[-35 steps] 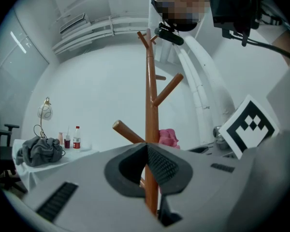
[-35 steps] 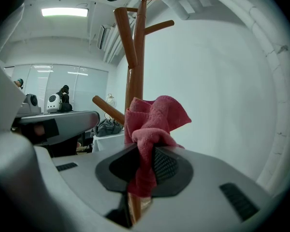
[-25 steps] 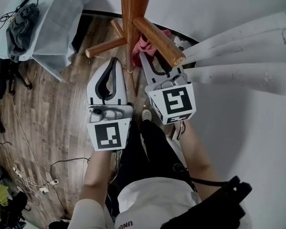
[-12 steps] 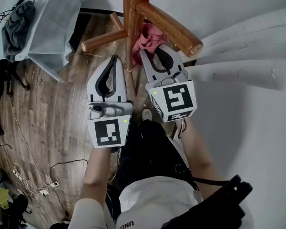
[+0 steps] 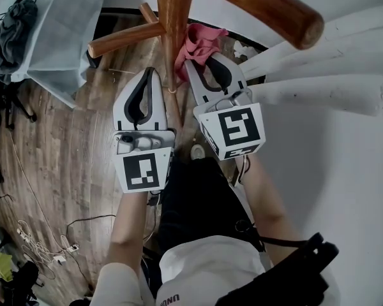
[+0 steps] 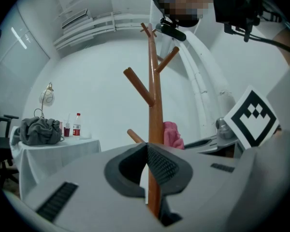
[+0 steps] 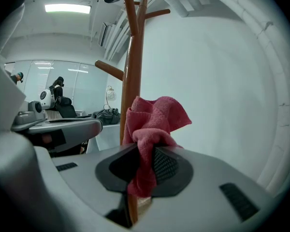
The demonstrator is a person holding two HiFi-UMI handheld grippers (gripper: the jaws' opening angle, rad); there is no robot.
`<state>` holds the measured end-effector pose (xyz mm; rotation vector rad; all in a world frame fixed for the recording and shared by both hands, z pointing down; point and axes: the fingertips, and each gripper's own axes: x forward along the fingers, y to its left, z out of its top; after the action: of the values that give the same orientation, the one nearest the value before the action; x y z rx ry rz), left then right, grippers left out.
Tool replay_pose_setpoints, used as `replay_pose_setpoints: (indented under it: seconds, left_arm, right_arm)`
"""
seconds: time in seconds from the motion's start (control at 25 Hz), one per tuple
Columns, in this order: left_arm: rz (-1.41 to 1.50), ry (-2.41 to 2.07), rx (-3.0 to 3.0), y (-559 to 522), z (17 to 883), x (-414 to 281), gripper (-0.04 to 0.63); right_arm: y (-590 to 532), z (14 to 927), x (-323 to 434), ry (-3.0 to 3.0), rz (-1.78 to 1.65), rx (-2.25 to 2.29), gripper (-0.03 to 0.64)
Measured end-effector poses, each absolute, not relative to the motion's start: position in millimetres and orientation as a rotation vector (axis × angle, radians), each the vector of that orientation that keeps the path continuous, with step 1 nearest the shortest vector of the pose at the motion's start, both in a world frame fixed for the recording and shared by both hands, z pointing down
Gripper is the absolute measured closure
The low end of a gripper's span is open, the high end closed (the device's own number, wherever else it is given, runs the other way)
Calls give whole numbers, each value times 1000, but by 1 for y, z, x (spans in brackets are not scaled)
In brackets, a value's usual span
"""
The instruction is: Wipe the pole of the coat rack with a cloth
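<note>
Right tongs (image 7: 144, 154) are pinching the pink cloth (image 7: 155, 116). The pads are clamped on its lower fold and the rest bunches up at 12 o'clock of the tips. The cloth sits against the coat rack pole (image 7: 132, 76), touching its 3 o'clock side in the right gripper view.

Left tongs (image 6: 146, 147) are pressed together with nothing between the pads. The pole rises just behind the tips and also shows through the gap below them. Can't tell if the tips touch it.

Head view: both tongs point toward 12 o'clock, side by side and low on the rack. The pole comes down between them, left tongs at its 8 o'clock and right tongs at its 4 o'clock. The cloth is at 12 o'clock of the right tips, pressed to the pole.

One wooden peg (image 5: 268, 8) angles off toward 2 o'clock over the right tongs. Another peg (image 5: 118, 38) runs out toward 9 o'clock.

The counter (image 5: 64, 50), under a pale cover, is at 10 o'clock of the frame. A dark grey garment (image 5: 11, 25) is heaped on it. The left gripper view also shows a red-capped bottle (image 6: 77, 124) beside that heap.

Wood floor (image 5: 83, 139) is below, with loose cables (image 5: 41, 234) at 7 o'clock. White pipes (image 5: 319, 75) run along the wall at 3 o'clock.
</note>
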<state>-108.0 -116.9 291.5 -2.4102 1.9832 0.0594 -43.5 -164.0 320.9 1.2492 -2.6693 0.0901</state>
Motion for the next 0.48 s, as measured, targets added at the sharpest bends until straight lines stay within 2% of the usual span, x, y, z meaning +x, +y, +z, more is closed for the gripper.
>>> replay_pose_setpoints:
  seconds: [0.48]
  left_arm:
    - [69, 1995, -2414, -126, 328, -112, 581]
  right_arm:
    - [-170, 361, -42, -2662, 99, 1235, 543]
